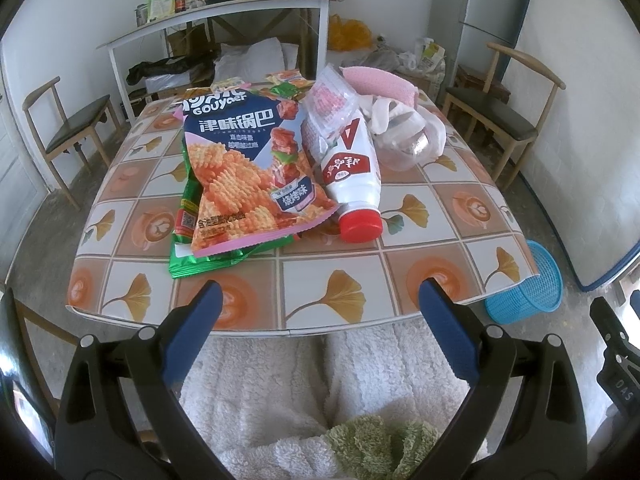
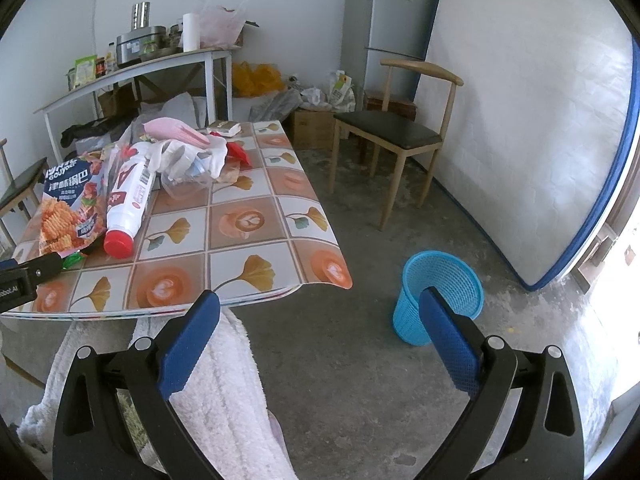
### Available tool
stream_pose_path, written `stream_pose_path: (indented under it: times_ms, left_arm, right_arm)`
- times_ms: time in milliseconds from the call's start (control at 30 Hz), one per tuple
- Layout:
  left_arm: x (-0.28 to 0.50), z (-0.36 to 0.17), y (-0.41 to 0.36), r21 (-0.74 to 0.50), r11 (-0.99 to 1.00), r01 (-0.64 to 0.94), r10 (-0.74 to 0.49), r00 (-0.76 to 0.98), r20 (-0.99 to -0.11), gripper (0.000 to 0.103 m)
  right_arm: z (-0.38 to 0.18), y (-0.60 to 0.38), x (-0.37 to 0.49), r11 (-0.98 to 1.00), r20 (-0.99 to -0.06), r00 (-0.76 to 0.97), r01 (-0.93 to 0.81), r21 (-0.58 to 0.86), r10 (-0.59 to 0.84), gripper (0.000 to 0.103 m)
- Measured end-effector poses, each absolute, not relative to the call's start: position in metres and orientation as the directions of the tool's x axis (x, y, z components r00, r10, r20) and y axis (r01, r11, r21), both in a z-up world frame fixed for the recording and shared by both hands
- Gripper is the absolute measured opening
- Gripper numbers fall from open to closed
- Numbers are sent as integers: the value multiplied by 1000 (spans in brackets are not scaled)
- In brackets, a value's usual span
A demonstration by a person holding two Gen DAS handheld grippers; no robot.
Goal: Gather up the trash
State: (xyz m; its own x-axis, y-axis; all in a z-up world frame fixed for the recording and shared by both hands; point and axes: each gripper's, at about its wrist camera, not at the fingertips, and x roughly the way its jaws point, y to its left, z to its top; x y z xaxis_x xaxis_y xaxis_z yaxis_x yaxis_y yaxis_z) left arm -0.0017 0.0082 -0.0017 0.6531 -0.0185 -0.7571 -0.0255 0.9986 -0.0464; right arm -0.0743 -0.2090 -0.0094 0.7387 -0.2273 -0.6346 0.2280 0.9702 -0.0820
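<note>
A pile of trash lies on the patterned table (image 1: 328, 304): a blue-and-orange snack bag (image 1: 248, 168) on top of a green bag (image 1: 188, 256), a white bottle with a red cap (image 1: 352, 184) lying on its side, and a clear plastic bag (image 1: 412, 136) with wrappers. A blue mesh bin (image 2: 438, 294) stands on the floor right of the table, also in the left wrist view (image 1: 528, 284). My left gripper (image 1: 320, 300) is open and empty over the table's near edge. My right gripper (image 2: 320, 312) is open and empty, off the table's right corner near the bin.
Wooden chairs stand left (image 1: 68, 128) and right (image 2: 400, 136) of the table. A white shelf table (image 1: 216, 20) with pots stands at the back, a fridge (image 2: 392, 12) in the corner, a mattress (image 2: 540, 128) against the right wall. White fleece (image 1: 320, 380) covers the person's lap below.
</note>
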Motion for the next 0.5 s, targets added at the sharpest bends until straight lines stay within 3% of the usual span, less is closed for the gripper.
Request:
stream_pose_path:
  times_ms: [267, 500]
  left_arm:
    - [2, -5, 18, -45, 999, -21, -19, 669, -743, 94]
    - [3, -2, 45, -90, 996, 0, -57, 769, -636, 94]
  right_arm:
    - [-9, -206, -70, 973, -638, 739, 219, -76, -216, 97]
    - [-14, -204, -53, 979, -658, 729, 192, -66, -187, 97]
